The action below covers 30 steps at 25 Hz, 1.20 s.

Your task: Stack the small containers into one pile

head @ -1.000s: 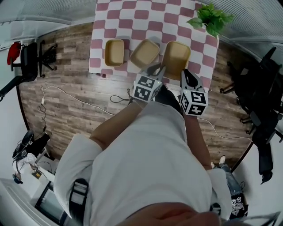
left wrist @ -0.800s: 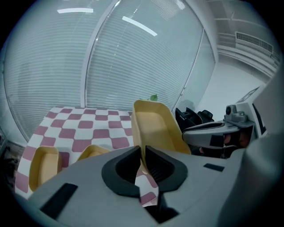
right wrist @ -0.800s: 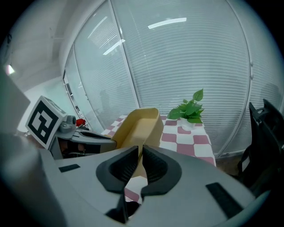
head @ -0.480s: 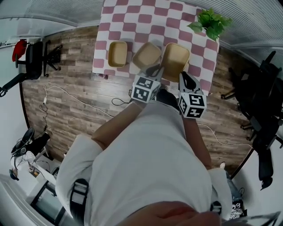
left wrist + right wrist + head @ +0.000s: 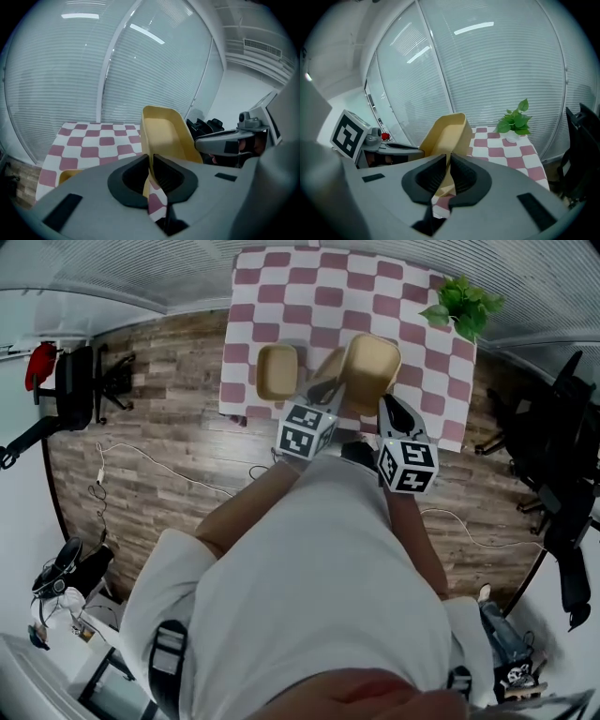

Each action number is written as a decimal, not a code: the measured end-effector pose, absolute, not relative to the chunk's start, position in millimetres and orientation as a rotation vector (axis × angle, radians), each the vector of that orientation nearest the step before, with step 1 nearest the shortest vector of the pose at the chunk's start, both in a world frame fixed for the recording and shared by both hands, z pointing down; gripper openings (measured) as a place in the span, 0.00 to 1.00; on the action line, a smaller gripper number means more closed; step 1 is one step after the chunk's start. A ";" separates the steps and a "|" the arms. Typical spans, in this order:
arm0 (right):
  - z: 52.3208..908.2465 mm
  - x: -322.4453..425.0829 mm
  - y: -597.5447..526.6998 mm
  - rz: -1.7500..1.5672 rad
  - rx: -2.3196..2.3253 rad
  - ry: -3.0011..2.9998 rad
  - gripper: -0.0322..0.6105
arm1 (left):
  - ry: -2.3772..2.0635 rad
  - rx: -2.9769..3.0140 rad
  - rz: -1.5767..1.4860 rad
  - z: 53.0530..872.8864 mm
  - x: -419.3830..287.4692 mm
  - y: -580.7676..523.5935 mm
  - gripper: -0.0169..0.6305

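Observation:
My left gripper point(image 5: 151, 173) is shut on the near rim of a tan container point(image 5: 165, 136), which is tilted up off the table. My right gripper point(image 5: 447, 171) is shut on the rim of a second tan container point(image 5: 446, 133), also raised and tilted. From the head view, the right-hand container point(image 5: 372, 362) hangs over the checkered table point(image 5: 300, 287), and the left-hand one point(image 5: 326, 369) is partly tucked behind it. The left gripper point(image 5: 330, 395) and right gripper point(image 5: 387, 407) are close together. A third container point(image 5: 277, 372) rests on the cloth to the left.
A potted green plant point(image 5: 463, 304) stands at the table's far right corner; it also shows in the right gripper view point(image 5: 514, 123). Wood floor point(image 5: 141, 427) surrounds the table, with black chairs point(image 5: 548, 427) on the right and cables point(image 5: 169, 460) on the left.
Both grippers have lifted their containers off the table and tilted them. The two held containers have come closer together. The third container has stayed on the cloth.

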State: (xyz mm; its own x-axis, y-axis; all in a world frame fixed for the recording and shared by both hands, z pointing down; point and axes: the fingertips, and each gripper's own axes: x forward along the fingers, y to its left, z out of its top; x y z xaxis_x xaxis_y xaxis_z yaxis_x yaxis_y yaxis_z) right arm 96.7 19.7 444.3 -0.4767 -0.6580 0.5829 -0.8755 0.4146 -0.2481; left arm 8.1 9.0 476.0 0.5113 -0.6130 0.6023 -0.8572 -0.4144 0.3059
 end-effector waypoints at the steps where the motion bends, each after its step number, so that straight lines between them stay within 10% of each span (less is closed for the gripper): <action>1: 443.2 86.6 19.5 0.746 1.325 -2.273 0.13 | -1.188 2.176 0.539 474.6 -2.0 7.8 0.11; 30: 526.1 44.0 27.8 1.143 1.429 -2.063 0.12 | -0.944 2.191 0.792 544.7 -47.8 2.0 0.11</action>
State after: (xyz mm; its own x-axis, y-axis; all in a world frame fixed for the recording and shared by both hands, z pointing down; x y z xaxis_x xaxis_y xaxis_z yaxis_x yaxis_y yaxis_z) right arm 44.0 27.8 526.1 -0.4095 -0.5917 0.6944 -0.9024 0.1511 -0.4035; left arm -47.8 2.0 544.7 0.5649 -0.4072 0.7177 -0.7775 -0.5540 0.2977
